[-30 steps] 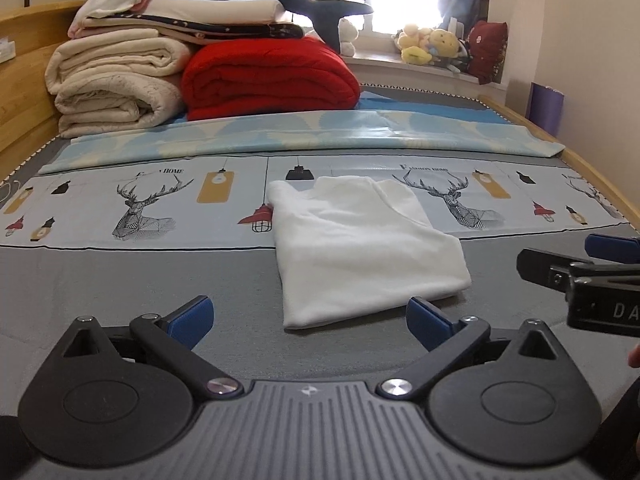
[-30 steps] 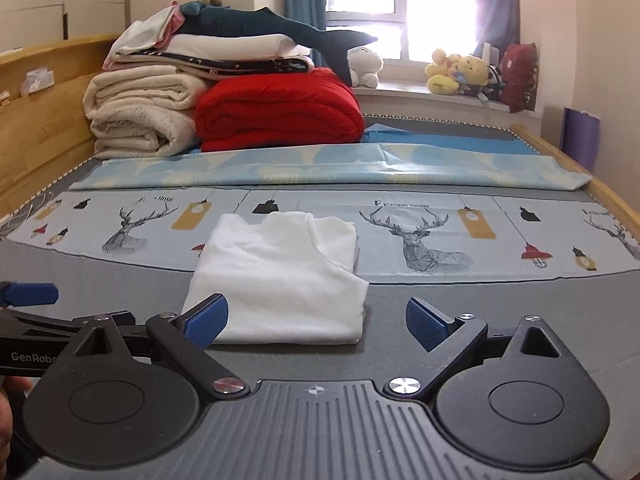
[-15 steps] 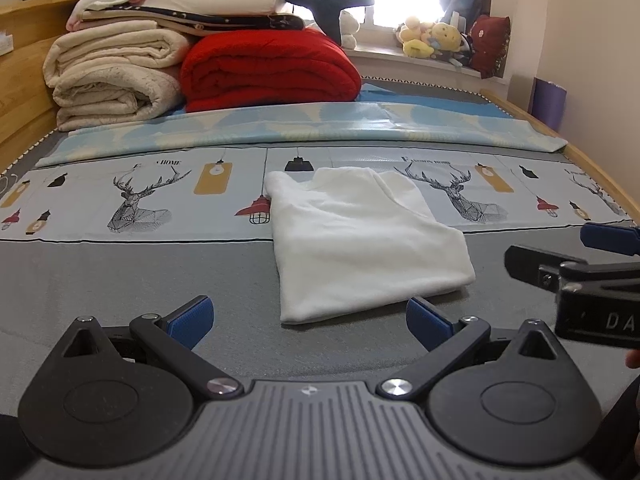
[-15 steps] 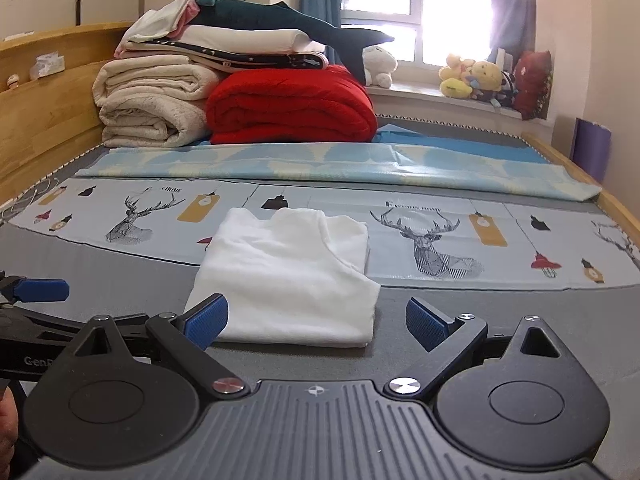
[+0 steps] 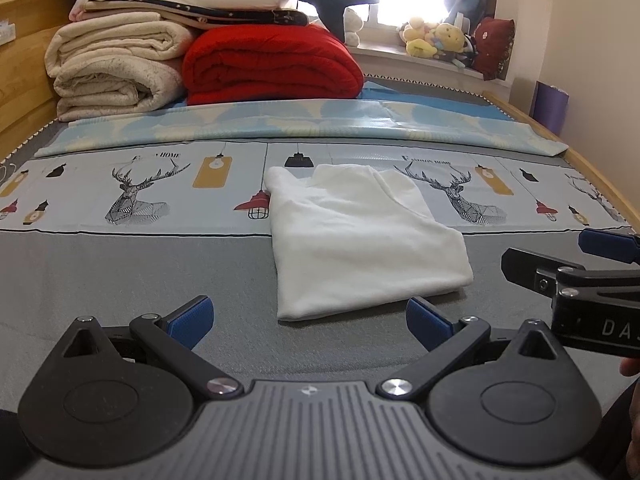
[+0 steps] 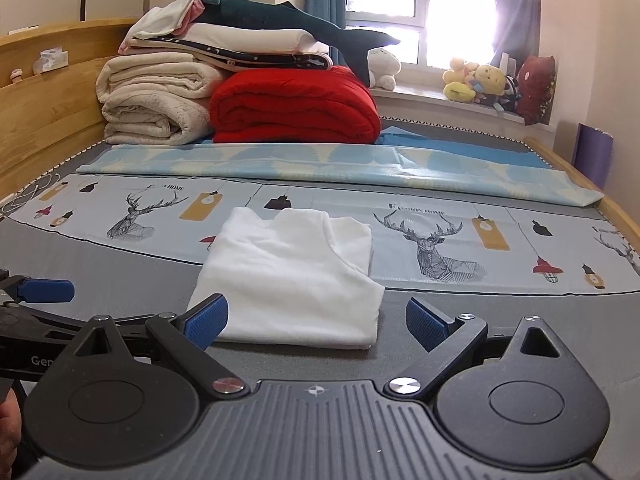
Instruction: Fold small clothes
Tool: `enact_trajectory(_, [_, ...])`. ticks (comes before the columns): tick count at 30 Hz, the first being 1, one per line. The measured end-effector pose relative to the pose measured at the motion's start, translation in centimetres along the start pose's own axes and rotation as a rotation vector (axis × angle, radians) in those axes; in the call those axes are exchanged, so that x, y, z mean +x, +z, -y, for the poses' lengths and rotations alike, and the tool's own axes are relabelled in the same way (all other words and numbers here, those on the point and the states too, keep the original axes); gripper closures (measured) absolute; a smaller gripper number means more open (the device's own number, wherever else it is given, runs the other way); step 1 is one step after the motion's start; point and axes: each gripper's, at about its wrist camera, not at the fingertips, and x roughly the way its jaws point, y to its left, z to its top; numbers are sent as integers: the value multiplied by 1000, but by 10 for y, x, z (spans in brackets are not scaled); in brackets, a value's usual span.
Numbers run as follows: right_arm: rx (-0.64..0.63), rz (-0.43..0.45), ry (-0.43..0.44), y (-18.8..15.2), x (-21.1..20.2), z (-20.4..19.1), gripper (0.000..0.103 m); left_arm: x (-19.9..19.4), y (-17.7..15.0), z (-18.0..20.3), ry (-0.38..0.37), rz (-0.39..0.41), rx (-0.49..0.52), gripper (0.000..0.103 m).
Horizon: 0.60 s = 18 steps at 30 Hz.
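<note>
At the far left of the bed, folded cream blankets [image 5: 112,68] are stacked beside a red quilt [image 5: 272,66], well behind the work area. The left gripper [image 5: 308,320] hovers low over the grey mattress cover [image 5: 120,276] with its blue-padded fingers spread wide and nothing between them. Just ahead of it lies the white garment [image 5: 360,236], folded into a compact, roughly rectangular shape, its far end resting on the deer-print sheet [image 5: 136,192] and its near end on the grey cover. From the right wrist view the garment [image 6: 292,276] appears layered, with one flap laid over the body. The right gripper [image 6: 316,320] is likewise wide apart and empty, just short of the garment's near edge.

Judging by the neat layers, the early folds look done; a final fold in half, or simply setting the piece aside, seems to remain.
</note>
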Motion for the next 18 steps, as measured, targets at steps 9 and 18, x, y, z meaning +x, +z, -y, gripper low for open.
enact_trajectory(9, [-1, 1, -3, -1, 1, -1, 7, 1, -1, 0, -3, -9, -2, 0])
enact_trajectory(18, [-3, -3, -6, -1, 2, 0, 7, 4, -1, -1, -7, -25, -9, 0])
